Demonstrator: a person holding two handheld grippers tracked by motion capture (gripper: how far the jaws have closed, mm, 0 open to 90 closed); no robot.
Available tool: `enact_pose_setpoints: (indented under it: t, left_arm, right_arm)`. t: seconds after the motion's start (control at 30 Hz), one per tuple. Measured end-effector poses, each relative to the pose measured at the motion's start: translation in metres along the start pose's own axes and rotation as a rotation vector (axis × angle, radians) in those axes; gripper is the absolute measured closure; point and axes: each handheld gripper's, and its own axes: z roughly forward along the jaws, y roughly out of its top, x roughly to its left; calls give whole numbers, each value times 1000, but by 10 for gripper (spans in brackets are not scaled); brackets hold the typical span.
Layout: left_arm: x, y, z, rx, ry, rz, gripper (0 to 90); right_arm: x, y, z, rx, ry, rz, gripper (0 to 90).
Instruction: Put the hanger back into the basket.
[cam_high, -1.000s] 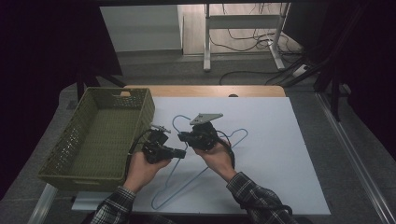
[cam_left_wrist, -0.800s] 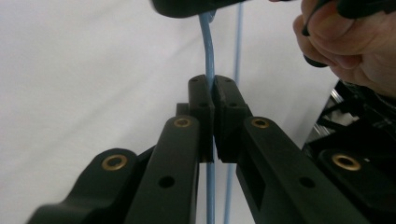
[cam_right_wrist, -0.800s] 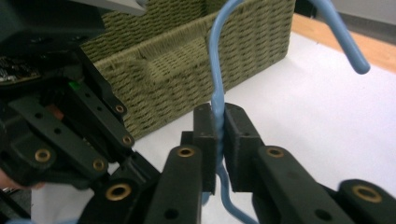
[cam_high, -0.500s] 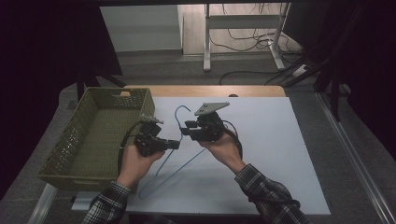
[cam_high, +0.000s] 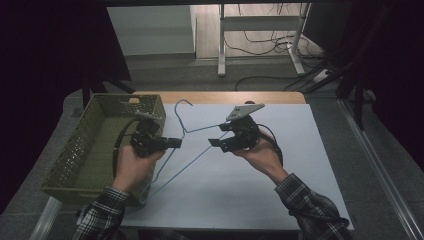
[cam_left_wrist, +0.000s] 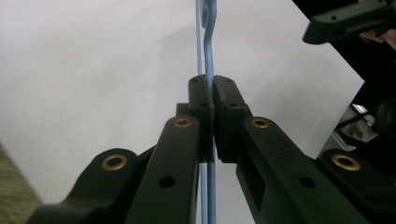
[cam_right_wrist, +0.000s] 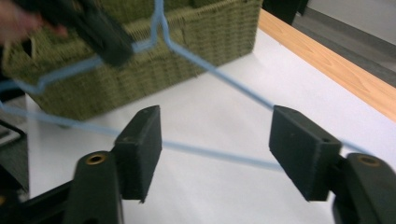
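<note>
Lifted off the white desk (cam_high: 280, 150), a blue wire hanger (cam_high: 192, 131) hangs clamped near its neck in the left gripper (cam_high: 172, 143), beside the wicker basket (cam_high: 87, 145), while the right gripper (cam_high: 216, 143) has just been opening its jaws, pads clear of the wire running crosswise between them.

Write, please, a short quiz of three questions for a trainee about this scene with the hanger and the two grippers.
1. True or false: the left gripper is shut on the blue wire hanger.
2. How do the jaws of the right gripper stand? A) open, having just been opening B) clamped on the hanger C) shut on nothing
3. What stands at the left edge of the white table?

Key:
1. True
2. A; the wire passes between the jaws without their pressing on it
3. A green woven basket
</note>
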Motion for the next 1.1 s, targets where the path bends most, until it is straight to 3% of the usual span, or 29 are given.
enact_pose_setpoints:
  t: [0.17, 0.33, 0.53, 0.83, 1.1]
  left_arm:
    - [3, 4, -9, 1, 20, 15, 877]
    - [5, 9, -27, -10, 48, 29, 877]
    - [11, 12, -49, -38, 64, 36, 876]
    - [27, 7, -82, -78, 122, 50, 876]
    - [52, -1, -116, -104, 185, 56, 876]
  right_arm:
    - [-2, -9, -11, 0, -1, 16, 286]
    - [1, -25, -25, -17, 13, 78, 129]
    - [8, -43, -36, 1, 1, 98, 36]
    - [11, -71, -56, -10, -27, 155, 1]
    - [14, -106, -79, -31, -105, 185, 1]
